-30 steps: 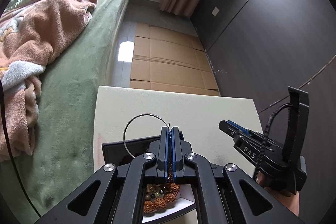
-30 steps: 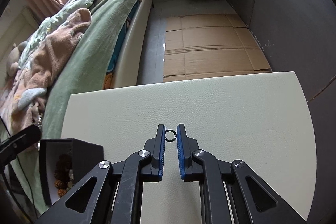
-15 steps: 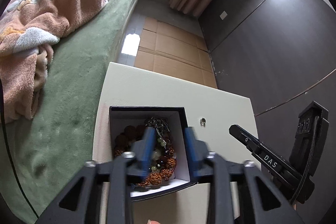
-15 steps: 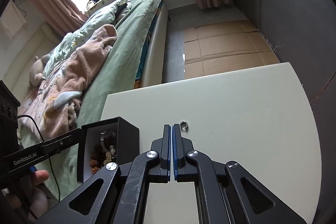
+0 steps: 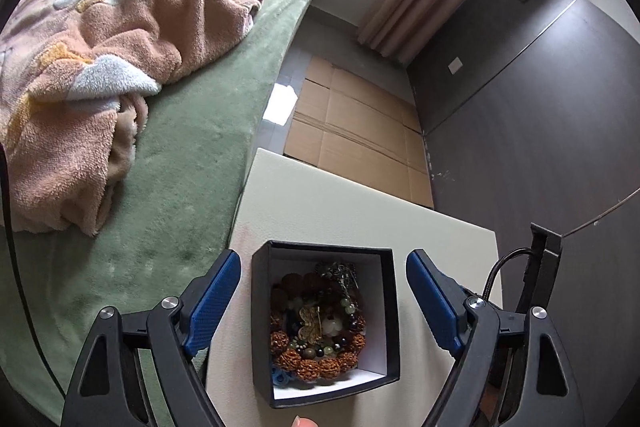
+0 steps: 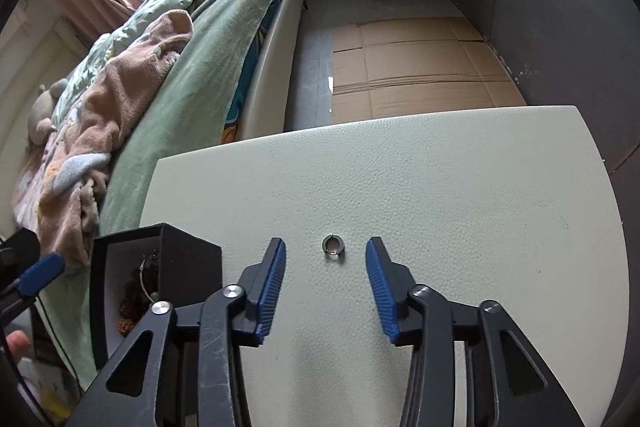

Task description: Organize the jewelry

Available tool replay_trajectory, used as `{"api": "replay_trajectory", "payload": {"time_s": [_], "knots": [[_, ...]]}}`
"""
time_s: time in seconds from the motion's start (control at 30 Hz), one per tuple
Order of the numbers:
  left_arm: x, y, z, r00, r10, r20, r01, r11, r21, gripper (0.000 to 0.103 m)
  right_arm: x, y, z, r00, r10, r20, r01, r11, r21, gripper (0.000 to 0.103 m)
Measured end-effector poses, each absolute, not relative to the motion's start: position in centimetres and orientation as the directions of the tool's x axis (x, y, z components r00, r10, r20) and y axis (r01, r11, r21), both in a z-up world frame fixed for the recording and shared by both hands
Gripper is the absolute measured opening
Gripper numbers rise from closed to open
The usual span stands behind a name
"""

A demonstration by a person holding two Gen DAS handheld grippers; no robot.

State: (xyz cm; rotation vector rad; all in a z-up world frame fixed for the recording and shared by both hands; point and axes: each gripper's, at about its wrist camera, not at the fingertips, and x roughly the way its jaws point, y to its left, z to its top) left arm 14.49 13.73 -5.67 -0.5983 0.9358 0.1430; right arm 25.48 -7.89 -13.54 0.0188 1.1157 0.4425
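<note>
A small silver ring (image 6: 333,245) lies flat on the pale table (image 6: 460,195). It has a little gap in its side. It sits alone on the bumpy top, between the two blue pads of the right gripper (image 6: 326,283) but touching neither one. The right gripper's fingers are spread wide and hold nothing. They point forward over the table, low and close to the top, with one finger on each side of the ring.

To the left of the ring stands a black box (image 6: 160,267) with a white inside. It is near the left edge of the table, apart from the ring. In the left wrist view the black box (image 5: 324,323) is seen from above. It is full of bead bracelets (image 5: 316,331), brown bumpy beads with green and dark ones mixed in, and a thin chain near the back.

The left gripper (image 5: 322,301) hangs over the box, looking down into it. Its fingers are spread wide too, one on each side of the box, and they hold nothing. They do not touch the box walls.

Beside the table is a bed (image 5: 168,163) with a green cover and a fluffy pink blanket (image 5: 100,67). Flat brown cardboard (image 6: 420,67) lies on the floor past the table, next to a dark wall (image 5: 540,107).
</note>
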Motion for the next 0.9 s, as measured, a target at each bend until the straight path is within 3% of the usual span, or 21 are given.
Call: {"api": "replay_trajectory", "payload": {"time_s": [0.27, 0.4, 0.5, 0.67, 0.9], "knots": [[15.2, 14.6, -6.0, 0.589, -0.140, -0.796, -0.374, 0.826, -0.422, 0.085, 26.2, -7.0, -14.3, 0.368, 0.288, -0.884, -0.332, 0.929, 0.164, 0.028], [15.0, 14.7, -5.9, 0.590, -0.138, -0.795, -0.376, 0.825, -0.422, 0.085, 25.8, -6.1, -14.4, 0.405, 0.200, -0.892, -0.339, 0.939, 0.056, 0.015], [14.6, 15.0, -5.9, 0.593, -0.136, -0.794, -0.380, 0.821, -0.425, 0.085, 25.4, -5.8, -14.3, 0.413, 0.177, -0.894, -0.358, 0.934, 0.020, 0.015], [13.8, 15.5, -5.7, 0.598, -0.130, -0.791, -0.392, 0.813, -0.430, 0.085, 24.3, -7.0, -12.8, 0.406, 0.254, -0.878, -0.357, 0.928, 0.103, 0.014], [12.5, 15.8, -5.4, 0.604, -0.104, -0.790, -0.416, 0.804, -0.425, 0.085, 21.2, -7.5, -7.4, 0.419, 0.480, -0.771, -0.435, 0.851, 0.293, 0.014]]}}
